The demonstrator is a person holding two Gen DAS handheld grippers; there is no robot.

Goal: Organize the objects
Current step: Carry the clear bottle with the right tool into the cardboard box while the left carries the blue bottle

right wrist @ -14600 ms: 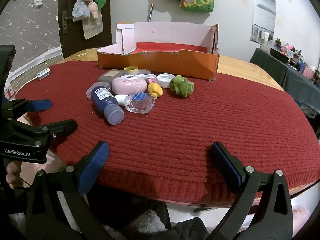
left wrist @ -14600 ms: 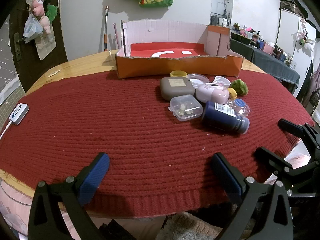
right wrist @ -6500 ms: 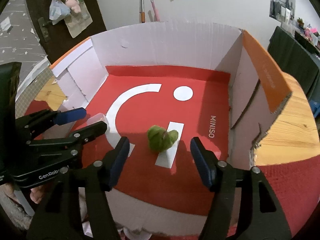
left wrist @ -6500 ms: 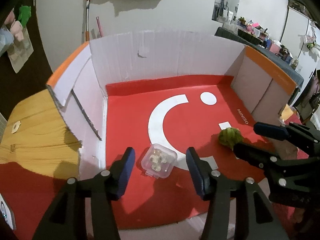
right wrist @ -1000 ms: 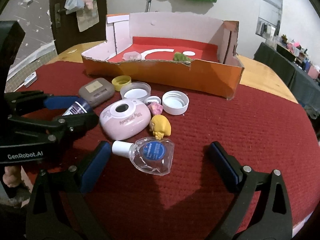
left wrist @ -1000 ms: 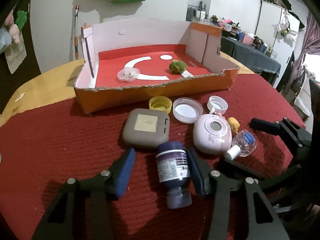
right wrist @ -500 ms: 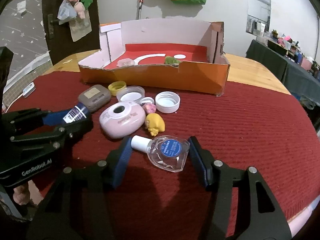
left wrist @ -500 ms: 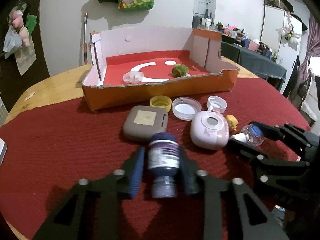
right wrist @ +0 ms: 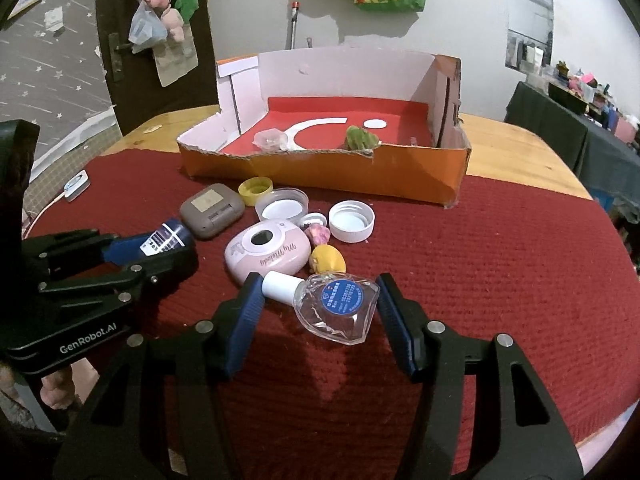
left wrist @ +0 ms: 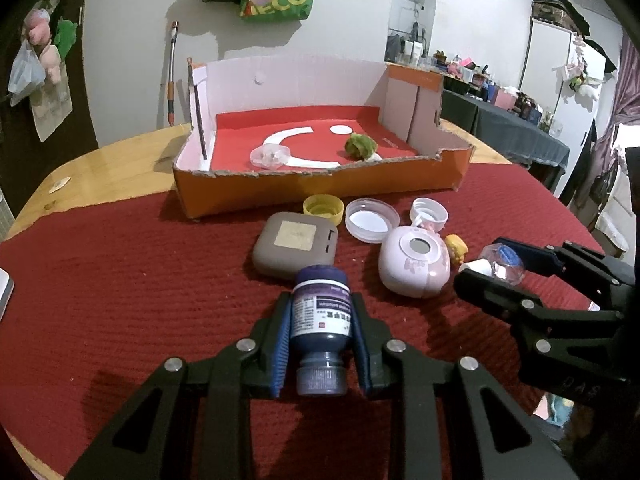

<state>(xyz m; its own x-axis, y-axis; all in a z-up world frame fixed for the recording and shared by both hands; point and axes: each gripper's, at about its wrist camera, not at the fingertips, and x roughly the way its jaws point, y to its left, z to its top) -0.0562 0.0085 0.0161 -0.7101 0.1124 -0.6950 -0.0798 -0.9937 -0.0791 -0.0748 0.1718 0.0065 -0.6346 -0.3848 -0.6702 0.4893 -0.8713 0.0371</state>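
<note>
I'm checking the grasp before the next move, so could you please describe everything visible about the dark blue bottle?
The dark blue bottle is a small, opaque, seemingly plastic bottle with a printed white-and-blue label and a narrower screw cap of the same dark colour. It lies roughly level, cap toward the camera and base toward the grey case. The left gripper has its blue-padded jaws pressed on both sides of the body. Whether it clears the red knitted cloth cannot be told.

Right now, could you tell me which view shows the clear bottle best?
The right wrist view: the clear bottle lies whole between the right gripper fingers, with white cap and blue label plain. In the left wrist view the bottle sits small at the edge, partly hidden by those fingers.
</note>
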